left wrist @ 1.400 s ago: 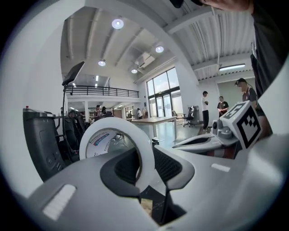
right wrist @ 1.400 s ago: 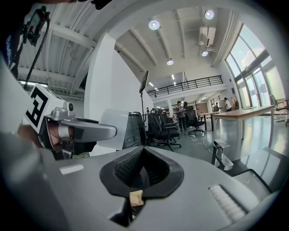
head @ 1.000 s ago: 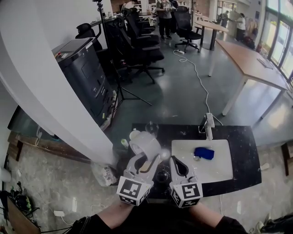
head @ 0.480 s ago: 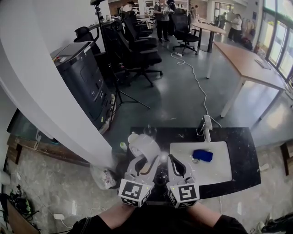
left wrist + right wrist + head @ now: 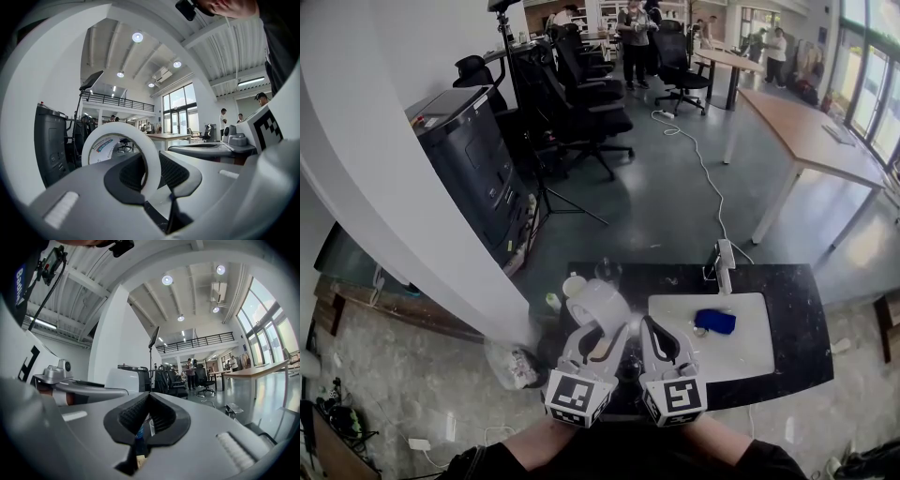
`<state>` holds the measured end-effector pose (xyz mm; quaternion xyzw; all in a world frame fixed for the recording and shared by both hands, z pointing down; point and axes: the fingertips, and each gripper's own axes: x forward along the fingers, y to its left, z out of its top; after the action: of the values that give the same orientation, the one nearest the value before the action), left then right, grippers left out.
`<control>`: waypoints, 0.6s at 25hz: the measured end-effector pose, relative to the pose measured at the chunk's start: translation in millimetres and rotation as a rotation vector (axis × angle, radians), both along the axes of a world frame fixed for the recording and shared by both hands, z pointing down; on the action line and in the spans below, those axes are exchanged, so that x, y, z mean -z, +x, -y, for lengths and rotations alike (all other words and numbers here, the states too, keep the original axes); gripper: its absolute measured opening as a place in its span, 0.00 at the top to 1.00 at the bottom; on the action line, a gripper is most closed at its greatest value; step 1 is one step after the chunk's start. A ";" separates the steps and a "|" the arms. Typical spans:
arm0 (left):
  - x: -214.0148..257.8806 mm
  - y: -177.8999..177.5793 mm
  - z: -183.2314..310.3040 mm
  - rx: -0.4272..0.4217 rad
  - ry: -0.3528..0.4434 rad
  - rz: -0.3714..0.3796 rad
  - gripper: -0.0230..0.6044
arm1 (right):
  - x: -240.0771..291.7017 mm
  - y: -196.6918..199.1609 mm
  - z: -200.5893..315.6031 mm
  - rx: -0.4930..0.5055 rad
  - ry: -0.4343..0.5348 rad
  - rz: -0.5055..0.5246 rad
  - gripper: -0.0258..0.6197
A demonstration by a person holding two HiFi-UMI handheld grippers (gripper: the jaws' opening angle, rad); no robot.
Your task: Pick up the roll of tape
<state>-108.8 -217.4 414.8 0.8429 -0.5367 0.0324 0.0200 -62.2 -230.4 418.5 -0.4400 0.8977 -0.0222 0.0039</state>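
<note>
Pinches the white roll of tape (image 5: 598, 302) in the left gripper (image 5: 607, 330), lower centre; holds the right gripper (image 5: 647, 326) shut, empty, alongside.

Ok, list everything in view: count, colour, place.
roll of tape: one, white, in the left gripper
table: one, black, before the person
mat: one, white, on the table
small object: one, blue, on the mat
office chairs: several, black, far floor
cabinet: one, black, left
long tables: two, wooden, far right
cable: one, white, across the floor
people: several, mixed colours, far background
left gripper: one, grey, shut on the roll of tape
right gripper: one, grey, shut, empty
</note>
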 end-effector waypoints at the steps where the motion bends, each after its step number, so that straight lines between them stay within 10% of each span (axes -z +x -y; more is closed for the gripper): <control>1: -0.4 -0.4 0.2 0.001 -0.002 0.000 0.78 | 0.4 -0.7 0.0 0.000 0.002 -0.003 0.96; 15: -0.3 -3.9 3.1 0.003 0.000 -0.001 0.78 | -6.1 -3.6 2.5 0.004 -0.023 0.006 0.96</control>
<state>-112.7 -220.5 415.1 0.8422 -0.5378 0.0319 0.0206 -65.8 -232.9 424.6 -0.4383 0.8982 -0.0336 0.0015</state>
